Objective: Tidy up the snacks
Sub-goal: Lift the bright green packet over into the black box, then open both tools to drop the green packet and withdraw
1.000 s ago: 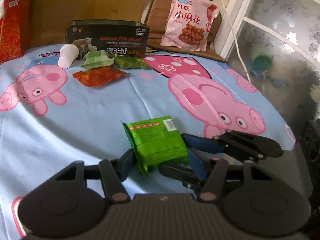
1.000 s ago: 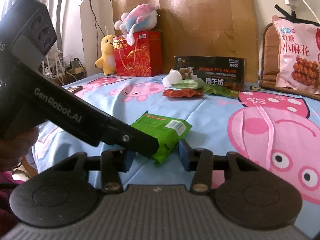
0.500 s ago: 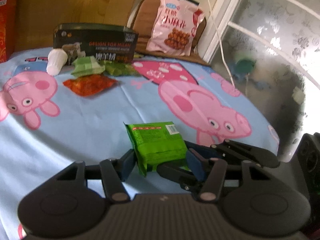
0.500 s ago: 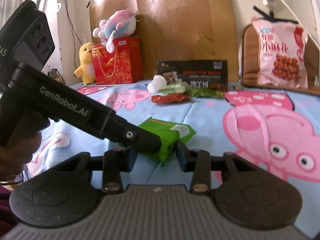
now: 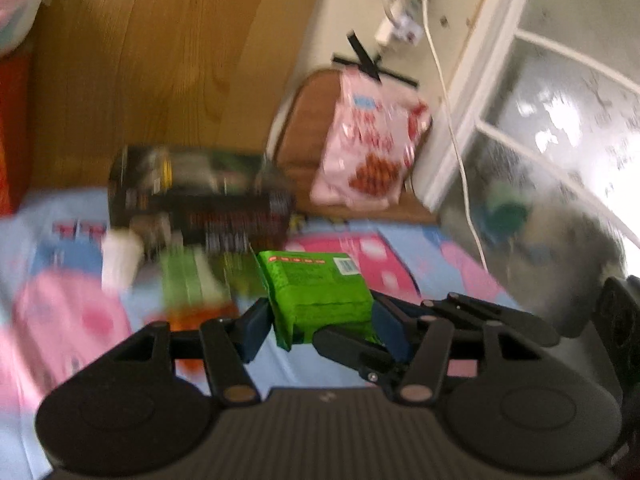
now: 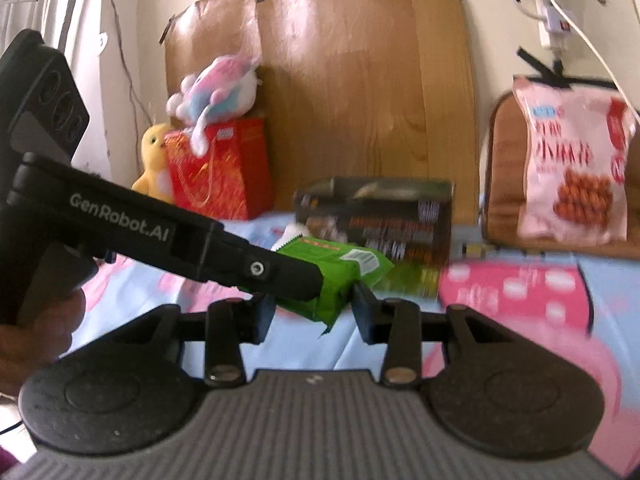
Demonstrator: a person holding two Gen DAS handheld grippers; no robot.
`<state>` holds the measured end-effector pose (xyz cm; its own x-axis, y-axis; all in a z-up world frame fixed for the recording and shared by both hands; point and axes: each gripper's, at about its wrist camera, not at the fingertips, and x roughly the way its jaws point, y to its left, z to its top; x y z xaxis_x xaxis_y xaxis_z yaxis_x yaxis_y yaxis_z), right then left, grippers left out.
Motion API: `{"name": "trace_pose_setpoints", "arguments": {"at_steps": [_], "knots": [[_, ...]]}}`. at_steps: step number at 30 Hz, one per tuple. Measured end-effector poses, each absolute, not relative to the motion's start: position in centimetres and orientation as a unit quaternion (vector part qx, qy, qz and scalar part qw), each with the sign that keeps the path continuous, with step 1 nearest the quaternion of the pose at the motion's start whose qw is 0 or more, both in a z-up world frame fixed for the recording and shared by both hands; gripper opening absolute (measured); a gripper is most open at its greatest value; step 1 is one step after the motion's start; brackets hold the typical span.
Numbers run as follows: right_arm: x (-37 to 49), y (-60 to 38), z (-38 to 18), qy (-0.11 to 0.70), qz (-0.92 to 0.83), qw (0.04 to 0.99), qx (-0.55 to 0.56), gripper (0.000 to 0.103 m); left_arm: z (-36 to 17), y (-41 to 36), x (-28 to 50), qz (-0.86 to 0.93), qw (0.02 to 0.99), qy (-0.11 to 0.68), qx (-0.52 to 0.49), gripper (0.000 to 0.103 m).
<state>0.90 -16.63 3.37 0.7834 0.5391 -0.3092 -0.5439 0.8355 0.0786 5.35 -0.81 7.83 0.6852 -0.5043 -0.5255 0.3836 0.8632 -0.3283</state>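
one green snack pack [image 5: 318, 290] is clamped by two hand-held grippers, left [image 5: 320, 326] and right [image 6: 312, 312], both part-open; the right's jaws just narrowed.

Both tongs [image 5: 322, 322] grip the green snack packet [image 5: 318, 290]

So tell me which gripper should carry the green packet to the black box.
Probably left: the left gripper clamps the green packet squarely across both sides. The right gripper only pinches one end. The black box lies ahead.
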Motion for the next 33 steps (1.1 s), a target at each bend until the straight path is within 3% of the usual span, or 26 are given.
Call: {"name": "trace_pose_setpoints", "arguments": {"at_steps": [5, 11, 14, 15, 16, 23, 33], "knots": [[9.3, -16.4, 5.4, 0.156, 0.287, 0.945, 0.002, 0.044, 9.4, -0.6, 14.0, -0.220, 0.921, 0.303, -0.106, 0.055], [18.7, -15.2, 4.4, 0.185, 0.271, 0.945, 0.001, 0.044, 7.3, -0.4, 23.4, -0.188, 0.918, 0.327, -0.123, 0.055], [20.7, -14.6, 3.4, 0.195, 0.252, 0.948, -0.018, 0.053, 5.7, -0.5, 25.9, -0.190, 0.910, 0.345, -0.129, 0.056], [21.0, -14.5, 3.1, 0.196, 0.239, 0.951, -0.021, 0.063, 5.2, -0.6, 26.5, -0.186, 0.908, 0.352, -0.130, 0.056], [21.3, -14.7, 3.1, 0.195, 0.234, 0.952, -0.017, 0.062, 5.0, -0.5, 26.7, -0.189, 0.907, 0.352, -0.133, 0.057], [14.3, -19.5, 4.3, 0.153, 0.260, 0.950, 0.079, 0.061, 8.1, 5.5, 18.3, -0.207, 0.915, 0.278, -0.207, 0.060], [14.4, -19.0, -2.1, 0.316, 0.215, 0.920, 0.090, 0.064, 0.9, 6.1, 3.3, -0.172, 0.915, 0.321, -0.176, 0.060]]}}
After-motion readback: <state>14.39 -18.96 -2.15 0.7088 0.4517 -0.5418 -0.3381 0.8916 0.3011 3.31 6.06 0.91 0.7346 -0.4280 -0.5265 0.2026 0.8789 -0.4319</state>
